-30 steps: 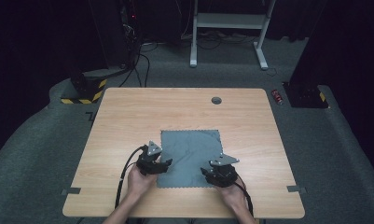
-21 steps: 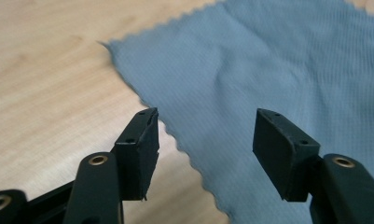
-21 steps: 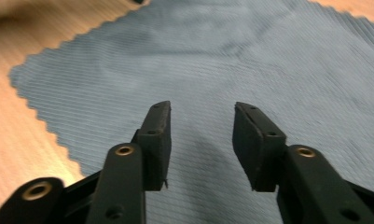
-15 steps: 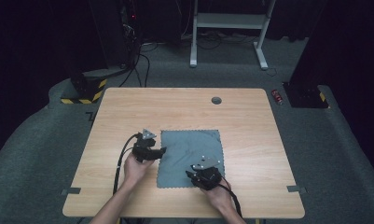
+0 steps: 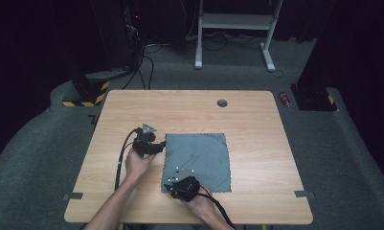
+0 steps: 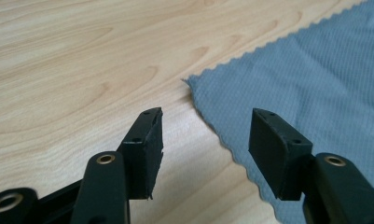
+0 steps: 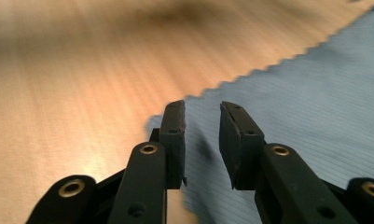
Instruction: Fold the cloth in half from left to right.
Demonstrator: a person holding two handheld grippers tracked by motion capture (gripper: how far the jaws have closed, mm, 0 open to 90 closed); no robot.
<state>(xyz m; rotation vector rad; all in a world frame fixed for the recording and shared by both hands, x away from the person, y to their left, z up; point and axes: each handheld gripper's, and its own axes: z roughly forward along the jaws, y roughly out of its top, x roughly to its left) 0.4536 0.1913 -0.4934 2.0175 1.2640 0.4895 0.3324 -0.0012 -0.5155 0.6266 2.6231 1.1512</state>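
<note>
A grey-blue cloth (image 5: 199, 158) with zigzag edges lies flat on the middle of the wooden table (image 5: 256, 139). My left gripper (image 5: 157, 146) hovers at its far left corner. In the left gripper view the gripper (image 6: 205, 126) is open and its jaws have just been closing a little. They straddle the cloth's edge (image 6: 222, 140) just short of the corner, and nothing is pinched. My right gripper (image 5: 173, 185) sits at the near left corner. In the right gripper view the gripper (image 7: 202, 112) has just been closing to a narrow gap above the cloth (image 7: 292, 102), pads apart.
A round cable hole (image 5: 222, 102) sits near the table's far edge. Tape strips (image 5: 71, 196) mark the near corners. Behind the table stand a white frame (image 5: 237, 21) and black equipment, with a red can (image 5: 286, 98) on the floor.
The right gripper slid left along the cloth's near edge to its near left corner, and its jaws narrowed. The left gripper moved away up the left edge toward the far corner.
</note>
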